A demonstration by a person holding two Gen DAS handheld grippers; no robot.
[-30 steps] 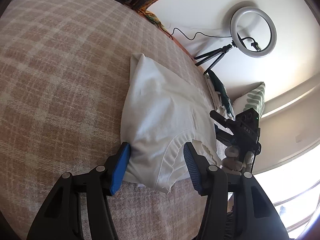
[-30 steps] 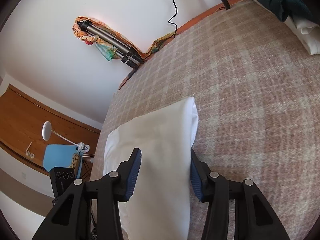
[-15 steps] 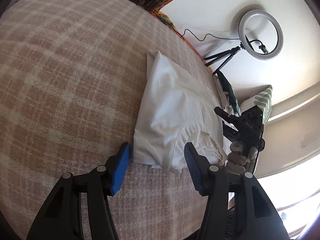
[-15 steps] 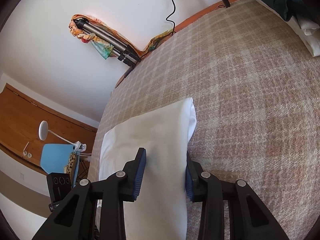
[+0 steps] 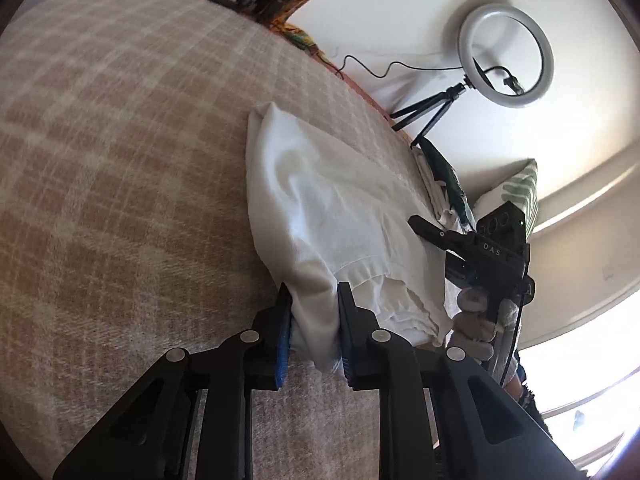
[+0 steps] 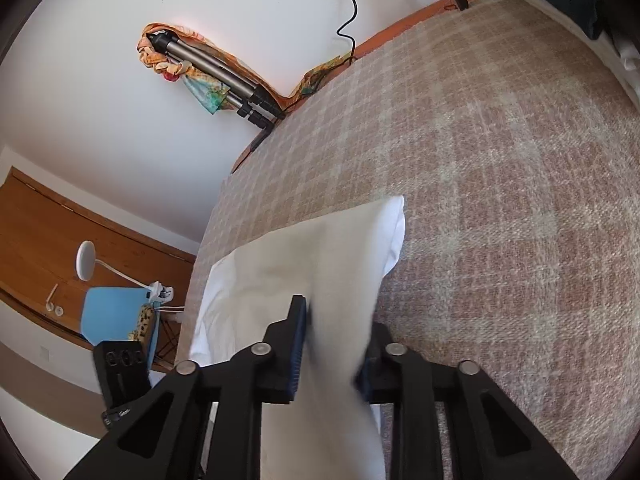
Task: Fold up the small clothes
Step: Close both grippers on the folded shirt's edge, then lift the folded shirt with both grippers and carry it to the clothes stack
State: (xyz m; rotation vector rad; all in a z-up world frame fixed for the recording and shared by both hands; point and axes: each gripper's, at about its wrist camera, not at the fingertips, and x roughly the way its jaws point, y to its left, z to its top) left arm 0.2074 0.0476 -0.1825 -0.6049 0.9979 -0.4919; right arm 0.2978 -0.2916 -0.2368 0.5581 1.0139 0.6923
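A small white garment (image 5: 320,208) lies on a beige plaid blanket (image 5: 120,160). My left gripper (image 5: 314,304) is shut on the garment's near edge by the ribbed hem, cloth bunched between its blue pads. In the right wrist view the same white garment (image 6: 312,264) stretches away from my right gripper (image 6: 334,344), which is shut on its other end; the right pad is hidden by cloth. The right gripper (image 5: 472,248) and the gloved hand holding it also show in the left wrist view.
A ring light on a tripod (image 5: 506,56) stands by the wall. Folded clothes and a dark green item (image 5: 444,184) sit at the blanket's far end, beside a patterned pillow (image 5: 520,188). A folded tripod (image 6: 216,68) leans at the wall; a blue chair (image 6: 112,312) stands beside the bed.
Both grippers have closed on the garment's ends. The cloth has bunched and lifted a little at the left gripper.
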